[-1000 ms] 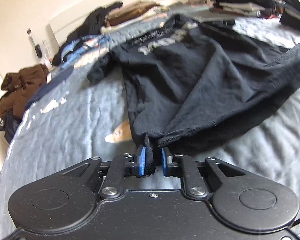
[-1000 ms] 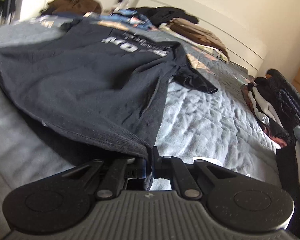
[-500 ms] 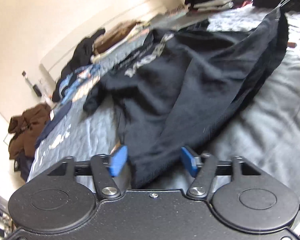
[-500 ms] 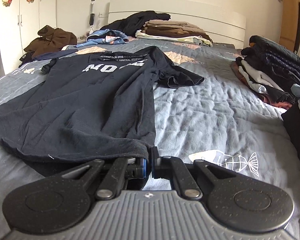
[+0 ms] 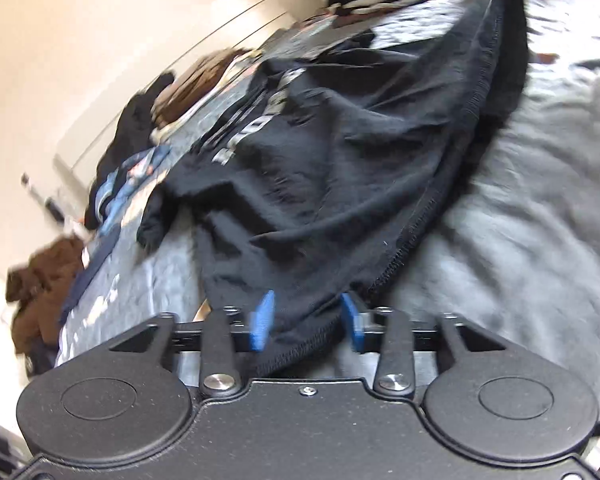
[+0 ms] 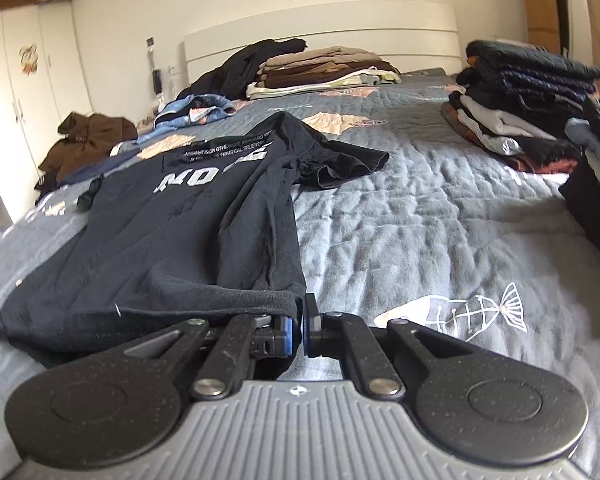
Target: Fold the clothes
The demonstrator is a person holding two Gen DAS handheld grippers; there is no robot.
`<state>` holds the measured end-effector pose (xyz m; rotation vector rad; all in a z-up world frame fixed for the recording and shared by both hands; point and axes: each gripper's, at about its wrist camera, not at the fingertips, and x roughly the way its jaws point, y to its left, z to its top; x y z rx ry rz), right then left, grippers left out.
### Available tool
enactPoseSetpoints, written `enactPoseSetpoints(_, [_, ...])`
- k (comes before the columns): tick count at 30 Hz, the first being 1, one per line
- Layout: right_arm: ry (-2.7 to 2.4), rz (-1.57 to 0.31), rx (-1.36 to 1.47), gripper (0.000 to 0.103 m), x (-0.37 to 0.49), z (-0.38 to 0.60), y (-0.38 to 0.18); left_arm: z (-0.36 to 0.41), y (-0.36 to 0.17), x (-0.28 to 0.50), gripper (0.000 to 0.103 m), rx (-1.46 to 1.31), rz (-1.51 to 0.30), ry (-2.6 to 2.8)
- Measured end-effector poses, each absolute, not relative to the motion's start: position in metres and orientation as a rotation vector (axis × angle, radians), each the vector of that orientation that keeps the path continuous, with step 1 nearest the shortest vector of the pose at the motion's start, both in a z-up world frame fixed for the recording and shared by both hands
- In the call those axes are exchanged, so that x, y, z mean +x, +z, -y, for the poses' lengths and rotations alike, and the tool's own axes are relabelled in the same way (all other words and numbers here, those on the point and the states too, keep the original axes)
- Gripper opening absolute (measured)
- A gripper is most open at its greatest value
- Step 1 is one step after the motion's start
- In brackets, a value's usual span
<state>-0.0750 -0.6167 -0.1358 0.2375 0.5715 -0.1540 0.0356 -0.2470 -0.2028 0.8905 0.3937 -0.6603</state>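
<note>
shirt: black cotton t-shirt with white lettering (image 6: 188, 216) lies spread on the grey quilted bedspread (image 6: 440, 224)
right gripper (image 6: 298, 326): clenched on the hem corner
left gripper (image 5: 306, 320): jaws closing around the other hem corner, not yet pinching
step: regripping the hem
next: left needs a firm pinch before the fold

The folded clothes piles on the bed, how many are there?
2: one folded pile by the headboard, one folded pile along the bed's right edge. Loose heaps aren't counted; more may be hidden.

Black hand-held gripper (image 5: 306, 326) and ribbed grey hand-held gripper (image 6: 299, 330), blue pads, silver pivot screws
</note>
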Motion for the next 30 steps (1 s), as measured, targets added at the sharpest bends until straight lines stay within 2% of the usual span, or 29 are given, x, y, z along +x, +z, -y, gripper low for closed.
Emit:
enactPoseSetpoints(1, [-0.156,-0.571,0.24,0.005,-0.075,0.617,-0.136,0.251,-0.207,0.033,0.057,0.919,-0.376,-0.666])
enactPoseSetpoints(2, [-0.156,-0.572,0.241,0.005,-0.075,0.618,-0.136,0.254,-0.21,0.03,0.058,0.943,-0.363,-0.672])
enactPoseSetpoints(9, [-0.153,-0.569,0.259,0.005,-0.071,0.617,-0.135,0.265,-0.221,0.036,0.058,0.95,-0.349,-0.662])
enactPoseSetpoints(11, [-0.155,-0.569,0.263,0.005,-0.072,0.618,-0.136,0.262,-0.217,0.044,0.047,0.903,-0.366,-0.64])
enactPoseSetpoints(12, [-0.156,-0.569,0.266,0.005,-0.072,0.618,-0.136,0.259,-0.213,0.048,0.036,0.869,-0.377,-0.632])
enactPoseSetpoints(13, [-0.157,-0.569,0.268,0.005,-0.072,0.619,-0.136,0.256,-0.209,0.053,0.03,0.83,-0.389,-0.625])
enactPoseSetpoints(18, [-0.164,-0.573,0.288,0.005,-0.074,0.623,-0.138,0.245,-0.189,0.069,0.033,0.647,-0.427,-0.605])
enactPoseSetpoints(22, [-0.163,-0.577,0.292,0.005,-0.075,0.622,-0.14,0.25,-0.192,0.07,0.033,0.675,-0.421,-0.587])
enactPoseSetpoints(24, [-0.163,-0.579,0.291,0.005,-0.075,0.622,-0.14,0.246,-0.184,0.072,0.034,0.604,-0.451,-0.63])
enactPoseSetpoints(27, [-0.165,-0.582,0.295,0.005,-0.075,0.623,-0.14,0.24,-0.176,0.076,0.039,0.501,-0.488,-0.664])
enactPoseSetpoints(30, [-0.165,-0.587,0.298,0.005,-0.074,0.624,-0.141,0.243,-0.18,0.079,0.043,0.534,-0.493,-0.625])
